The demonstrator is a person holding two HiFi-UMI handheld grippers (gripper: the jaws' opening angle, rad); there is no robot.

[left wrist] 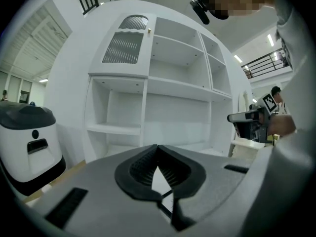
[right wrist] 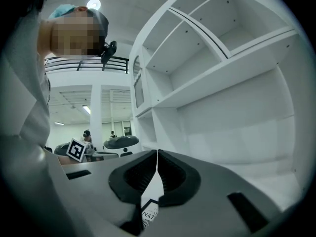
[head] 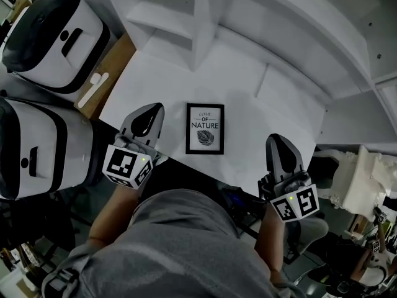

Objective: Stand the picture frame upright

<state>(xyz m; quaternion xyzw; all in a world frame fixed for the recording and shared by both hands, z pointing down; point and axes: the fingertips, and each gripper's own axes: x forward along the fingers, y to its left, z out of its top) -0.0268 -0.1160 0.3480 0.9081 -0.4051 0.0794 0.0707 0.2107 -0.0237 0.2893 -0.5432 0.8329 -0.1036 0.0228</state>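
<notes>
A black picture frame with a leaf print lies flat on the white desk, near its front edge. My left gripper is shut and empty, just left of the frame. On the other side, a little farther off and nearer the edge, my right gripper is also shut with nothing in it. Through the gap under the right gripper's tips, a corner of the frame shows. The left gripper points at the white shelf unit.
Two white-and-black machines stand to the left beside a wooden board. Shelf dividers rise at the desk's back. White equipment sits at the right. The person's grey-clad body fills the lower head view.
</notes>
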